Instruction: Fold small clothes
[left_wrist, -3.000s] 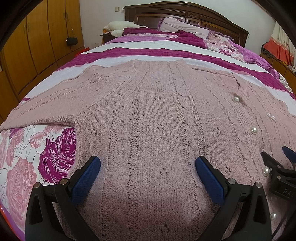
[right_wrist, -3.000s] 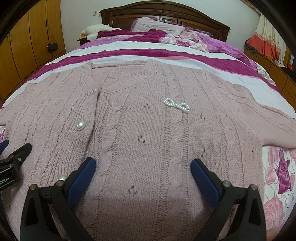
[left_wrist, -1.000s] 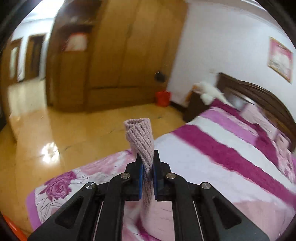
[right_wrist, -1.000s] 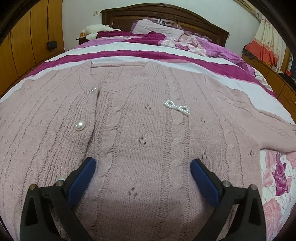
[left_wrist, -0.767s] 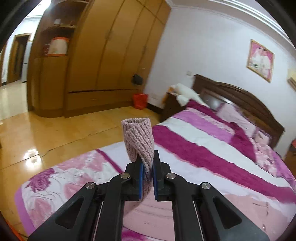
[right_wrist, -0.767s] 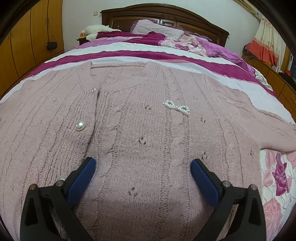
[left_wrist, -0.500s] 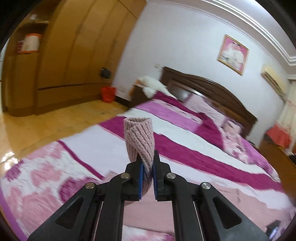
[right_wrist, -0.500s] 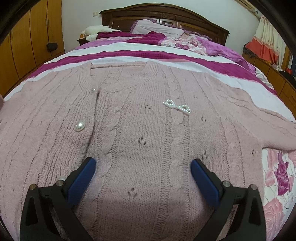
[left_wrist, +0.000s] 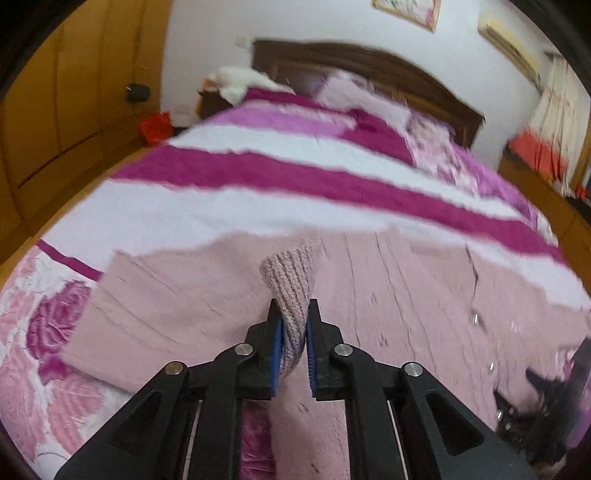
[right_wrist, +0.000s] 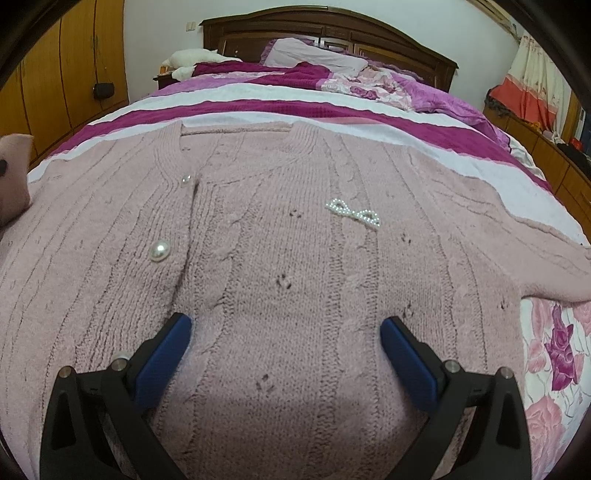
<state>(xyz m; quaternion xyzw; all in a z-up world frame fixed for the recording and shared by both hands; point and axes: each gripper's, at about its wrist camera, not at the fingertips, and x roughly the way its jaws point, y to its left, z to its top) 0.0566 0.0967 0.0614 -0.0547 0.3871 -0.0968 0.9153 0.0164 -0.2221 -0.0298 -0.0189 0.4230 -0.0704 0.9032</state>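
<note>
A pink cable-knit cardigan (right_wrist: 280, 258) with pearl buttons and a pearl bow lies flat on the bed, front up. My left gripper (left_wrist: 294, 332) is shut on the ribbed sleeve cuff (left_wrist: 291, 280) and holds it raised over the cardigan's body (left_wrist: 369, 295). The sleeve is folded inward. The raised cuff also shows at the left edge of the right wrist view (right_wrist: 13, 173). My right gripper (right_wrist: 284, 350) is open and empty, its pads (right_wrist: 166, 354) resting low over the cardigan's lower front.
The bed has a pink, white and magenta striped blanket (right_wrist: 295, 107) and a rose-print sheet (right_wrist: 554, 350). Pillows and a dark wooden headboard (right_wrist: 332, 33) stand at the far end. Wooden wardrobes (right_wrist: 55, 74) line the left wall.
My left gripper, shut on the cuff, has swung from facing the wardrobe and floor toward the bed, carrying the sleeve over the cardigan's body. My right gripper has stayed in place, open.
</note>
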